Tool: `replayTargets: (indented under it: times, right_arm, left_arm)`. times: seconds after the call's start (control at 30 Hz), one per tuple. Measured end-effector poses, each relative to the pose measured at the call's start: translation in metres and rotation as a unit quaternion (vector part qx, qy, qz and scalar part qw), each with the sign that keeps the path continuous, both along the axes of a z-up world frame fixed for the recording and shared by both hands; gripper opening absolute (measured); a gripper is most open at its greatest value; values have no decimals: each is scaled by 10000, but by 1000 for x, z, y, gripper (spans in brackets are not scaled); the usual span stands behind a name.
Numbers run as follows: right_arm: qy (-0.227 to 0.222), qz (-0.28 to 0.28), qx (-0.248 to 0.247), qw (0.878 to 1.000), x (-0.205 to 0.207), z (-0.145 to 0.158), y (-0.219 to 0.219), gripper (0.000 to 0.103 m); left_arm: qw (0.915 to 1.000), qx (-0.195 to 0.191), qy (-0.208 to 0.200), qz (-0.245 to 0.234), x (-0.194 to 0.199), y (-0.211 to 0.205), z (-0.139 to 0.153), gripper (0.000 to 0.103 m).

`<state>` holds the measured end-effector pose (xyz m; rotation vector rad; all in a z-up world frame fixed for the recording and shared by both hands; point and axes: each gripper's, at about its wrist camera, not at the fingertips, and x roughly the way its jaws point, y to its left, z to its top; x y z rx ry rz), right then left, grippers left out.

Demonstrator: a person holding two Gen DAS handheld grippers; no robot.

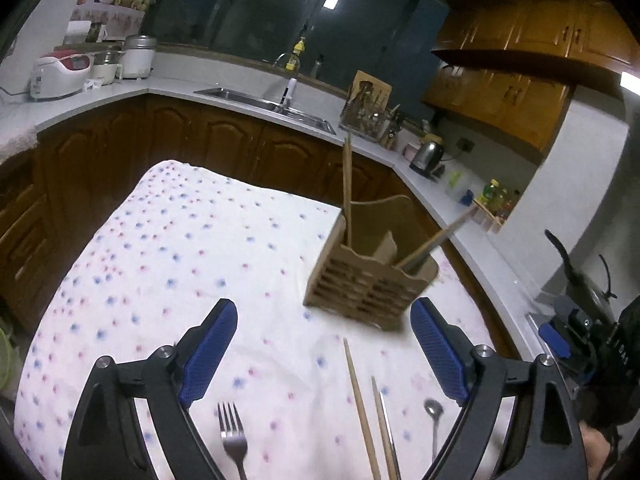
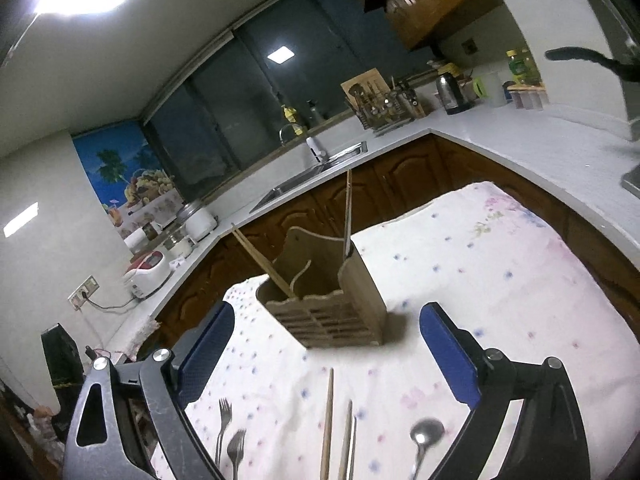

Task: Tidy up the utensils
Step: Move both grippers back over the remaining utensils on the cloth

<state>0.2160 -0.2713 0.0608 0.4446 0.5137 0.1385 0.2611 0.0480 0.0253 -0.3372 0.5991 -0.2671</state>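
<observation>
A slatted wooden utensil holder (image 1: 366, 290) (image 2: 332, 314) stands on the flowered cloth (image 1: 168, 264) with two wooden chopsticks in it, one upright (image 1: 347, 192) (image 2: 347, 212) and one leaning (image 1: 438, 238) (image 2: 260, 258). Nearer to me, a fork (image 1: 234, 440), two chopsticks (image 1: 362, 408) (image 2: 327, 420) and a spoon (image 1: 434, 416) (image 2: 426, 436) lie flat on the cloth. The right wrist view shows two forks (image 2: 230, 436). My left gripper (image 1: 324, 340) and right gripper (image 2: 328, 344) both hover open and empty, short of the holder and above the loose utensils.
A white counter (image 1: 472, 216) with brown cabinets wraps around the table, holding a sink (image 1: 266, 102), a utensil rack (image 1: 366, 114), a kettle (image 1: 428, 156) and rice cookers (image 1: 60, 74). A blue pad (image 1: 554, 339) of my right gripper shows at the right edge.
</observation>
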Motion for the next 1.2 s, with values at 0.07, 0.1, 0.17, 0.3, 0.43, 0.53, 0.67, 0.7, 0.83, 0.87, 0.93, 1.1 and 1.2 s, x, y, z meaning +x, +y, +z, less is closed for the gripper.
replayTargets:
  times: [0.07,0.1,0.17,0.3,0.43,0.53,0.67,0.7,0.83,0.87,0.93,1.1,1.2]
  right_arm:
    - [41,-23,-75,10000,-14,0,0,95]
    - [77,-34,-114,9999,-21,-1,0,95]
    - [185,-56,-207,9996,-34,-4,2,95]
    - [219,-132,-402,9989,-60,-11,5,95]
    - [237,-211,-712,9970,-82,-20,10,95]
    - [208,-241,-995,9945,-97,-26,16,95]
    - [226,-173,-1236,9919,-109,-36,25,95]
    - [248,-138,-1265,9916,-110,-39,26,95]
    - [362,-83,-1187,9922,-112,-48,27,95]
    - [390,-74,-1186,9921,-111,-51,28,95]
    - [469,-66,-1217,9914,-110,-55,29,95]
    - [651,-2,-1145,9913,-106,-66,28,95]
    - [708,-22,-1100,9914,-104,-70,25,95]
  left_arm:
    - [10000,47,-37,8,-13,1,3,89]
    - [10000,69,-60,3,-22,1,4,90]
    - [9999,83,-64,-27,-33,1,4,90]
    - [9999,78,-29,-56,-56,2,-1,91]
    - [9998,186,21,-61,-73,0,-7,91]
    - [9997,208,91,-68,-82,-3,-12,91]
    - [9993,282,233,-87,-92,-5,-19,91]
    - [9992,289,260,-90,-92,-6,-18,91]
    - [9988,333,347,-58,-93,-10,-17,91]
    - [9987,345,364,-59,-94,-10,-17,91]
    - [9984,378,408,-60,-91,-14,-16,91]
    - [9973,466,563,-91,-85,-24,-21,91]
    - [9965,524,643,-142,-78,-29,-22,91]
